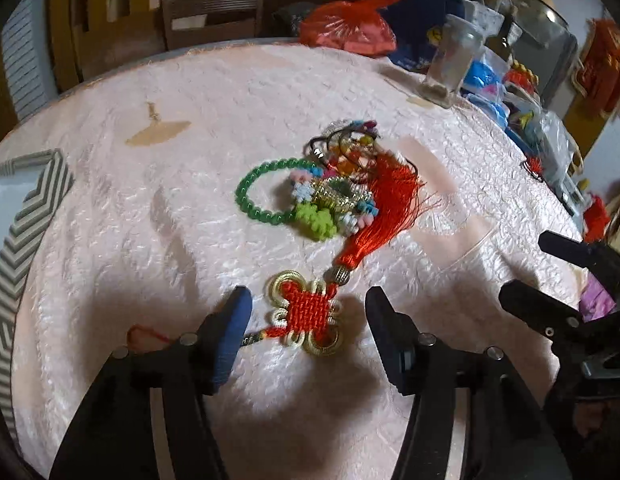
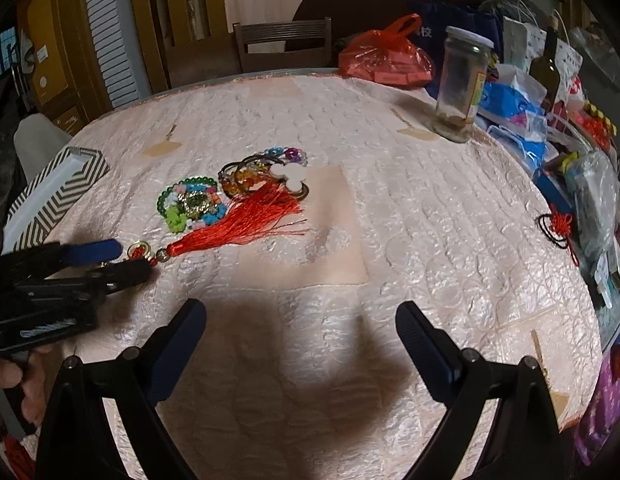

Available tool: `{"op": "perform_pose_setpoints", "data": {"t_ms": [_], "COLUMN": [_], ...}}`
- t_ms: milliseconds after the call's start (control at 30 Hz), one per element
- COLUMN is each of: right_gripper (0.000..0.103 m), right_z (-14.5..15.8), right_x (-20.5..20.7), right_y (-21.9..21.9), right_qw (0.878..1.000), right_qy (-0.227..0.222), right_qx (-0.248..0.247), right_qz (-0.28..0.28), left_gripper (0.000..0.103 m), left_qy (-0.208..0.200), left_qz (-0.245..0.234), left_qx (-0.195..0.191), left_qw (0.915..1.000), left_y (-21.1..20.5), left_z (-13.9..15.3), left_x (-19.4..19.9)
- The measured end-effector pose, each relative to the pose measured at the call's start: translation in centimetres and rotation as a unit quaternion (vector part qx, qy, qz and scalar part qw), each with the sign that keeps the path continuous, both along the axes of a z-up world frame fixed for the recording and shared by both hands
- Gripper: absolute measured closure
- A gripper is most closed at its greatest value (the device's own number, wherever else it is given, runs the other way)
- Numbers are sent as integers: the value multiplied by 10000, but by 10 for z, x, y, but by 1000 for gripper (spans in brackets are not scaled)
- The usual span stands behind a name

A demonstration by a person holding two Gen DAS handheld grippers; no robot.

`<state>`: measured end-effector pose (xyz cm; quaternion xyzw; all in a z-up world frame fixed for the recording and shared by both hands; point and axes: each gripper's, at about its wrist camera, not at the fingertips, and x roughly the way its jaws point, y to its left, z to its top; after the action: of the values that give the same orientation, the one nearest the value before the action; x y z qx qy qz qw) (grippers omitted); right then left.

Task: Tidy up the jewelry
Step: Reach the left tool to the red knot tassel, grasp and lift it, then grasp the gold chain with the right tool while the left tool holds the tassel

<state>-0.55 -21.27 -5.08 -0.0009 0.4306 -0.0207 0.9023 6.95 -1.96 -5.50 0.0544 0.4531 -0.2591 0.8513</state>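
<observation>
A red Chinese knot ornament (image 1: 310, 312) with a red tassel (image 1: 383, 208) lies on the pink tablecloth. My left gripper (image 1: 308, 300) is open, its fingers either side of the knot. Behind it lies a pile of jewelry (image 1: 333, 188): a green bead bracelet (image 1: 254, 188), colourful bead pieces and rings. In the right wrist view the pile (image 2: 230, 188) and tassel (image 2: 238, 224) sit at left, with the left gripper (image 2: 122, 258) at the knot. My right gripper (image 2: 302, 320) is open and empty over bare cloth. It also shows in the left wrist view (image 1: 525, 268).
A chevron-patterned box (image 2: 54, 200) stands at the table's left edge, also in the left wrist view (image 1: 26, 216). A glass jar (image 2: 463, 84), red plastic bag (image 2: 385, 58), bottle and packets crowd the right side. A small red knot (image 2: 559, 224) lies near them. A chair (image 2: 284, 44) stands behind.
</observation>
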Motion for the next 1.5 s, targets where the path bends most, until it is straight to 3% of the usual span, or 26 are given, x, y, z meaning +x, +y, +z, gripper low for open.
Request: {"op": "perform_pose_setpoints", "data": {"t_ms": [300, 333, 367, 433, 667, 867, 1000, 1133, 1267, 1367, 1433, 1500], "right_gripper": [5, 5, 5, 5, 5, 5, 5, 5, 5, 13, 30, 36], "right_z": [2, 2, 2, 3, 5, 8, 10, 19, 24, 24, 20, 13], "right_x": [3, 3, 3, 3, 2, 2, 8, 21, 40, 57, 69, 81], "right_y": [-13, -13, -14, -16, -21, -21, -18, -7, 9, 23, 31, 41], "right_qw": [9997, 9997, 9997, 9996, 9991, 9991, 9996, 9998, 9973, 9929, 9896, 9837], "right_qy": [-32, -36, -45, -51, -89, -152, -118, -118, -12, -55, -64, -110], "right_qx": [133, 124, 107, 141, 237, 170, 90, 51, 170, 277, 392, 417], "right_qz": [-221, -223, -233, -259, -333, -361, -260, 162, 718, 1159, 1380, 1745], "left_gripper": [42, 47, 67, 90, 89, 89, 89, 89, 89, 89, 89, 89], "left_qy": [-4, -17, -52, 3, 137, -204, -413, -544, -489, -365, -206, -103], "left_qz": [-343, -425, -531, -628, -616, -216, 146, 788, 1366, 1597, 1693, 1765], "left_qx": [455, 478, 469, 347, -210, -713, -852, -718, -500, -435, -514, -565], "left_qw": [9984, 9979, 9975, 9974, 9978, 9970, 9954, 9928, 9882, 9855, 9840, 9826], "left_y": [-37, -40, -42, -42, -19, 21, 50, 79, 94, 99, 102, 103], "left_z": [0, -1, 0, 1, 10, 46, 66, 75, 65, 52, 43, 36], "left_x": [15, 13, 9, 5, -14, -37, -47, -49, -44, -45, -47, -49]}}
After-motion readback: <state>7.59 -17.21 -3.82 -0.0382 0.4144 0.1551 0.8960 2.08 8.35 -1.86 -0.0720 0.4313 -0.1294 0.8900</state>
